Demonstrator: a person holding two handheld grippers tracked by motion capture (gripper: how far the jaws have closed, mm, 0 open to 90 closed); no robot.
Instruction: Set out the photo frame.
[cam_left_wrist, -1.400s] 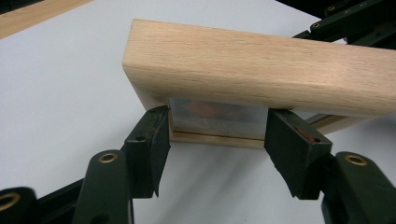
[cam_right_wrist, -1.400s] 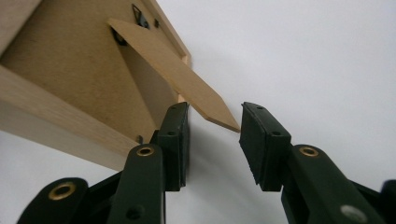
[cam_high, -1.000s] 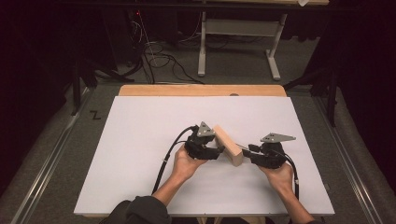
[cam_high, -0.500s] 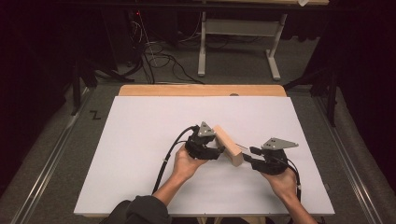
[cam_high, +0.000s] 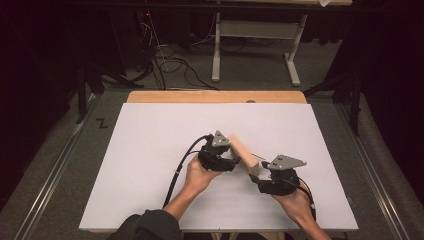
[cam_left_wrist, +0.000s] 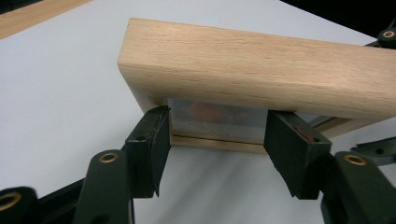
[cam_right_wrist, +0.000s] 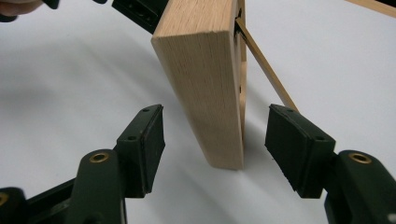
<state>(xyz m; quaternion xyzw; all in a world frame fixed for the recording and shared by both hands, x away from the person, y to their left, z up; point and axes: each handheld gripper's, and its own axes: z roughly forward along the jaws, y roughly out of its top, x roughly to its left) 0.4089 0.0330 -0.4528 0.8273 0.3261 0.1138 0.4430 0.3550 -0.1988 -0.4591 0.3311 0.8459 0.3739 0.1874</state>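
A long wooden box (cam_high: 245, 152) stands on its narrow edge on the white table (cam_high: 150, 150), slanting toward the near right. My left gripper (cam_high: 234, 161) meets its side. In the left gripper view my left gripper (cam_left_wrist: 215, 121) has both pads against a clear insert (cam_left_wrist: 217, 116) with something red in it, set in the box's (cam_left_wrist: 261, 65) open face. My right gripper (cam_high: 257, 177) sits at the box's near end. Its jaws have just been opening, and in the right gripper view my right gripper (cam_right_wrist: 215, 126) stands wide on either side of the box (cam_right_wrist: 205, 79) without touching it. A thin wooden strip (cam_right_wrist: 264, 65) slants out of the box.
The white sheet covers the table up to a bare wooden strip (cam_high: 215, 96) at the far edge. Beyond it on the dark floor stand a metal desk frame (cam_high: 250, 30) and loose cables (cam_high: 170, 65). Metal rails (cam_high: 50, 175) run along both sides.
My right gripper has let go of the box's near end, spread its jaws and drawn back toward the near edge. The left gripper and the box have stayed put.
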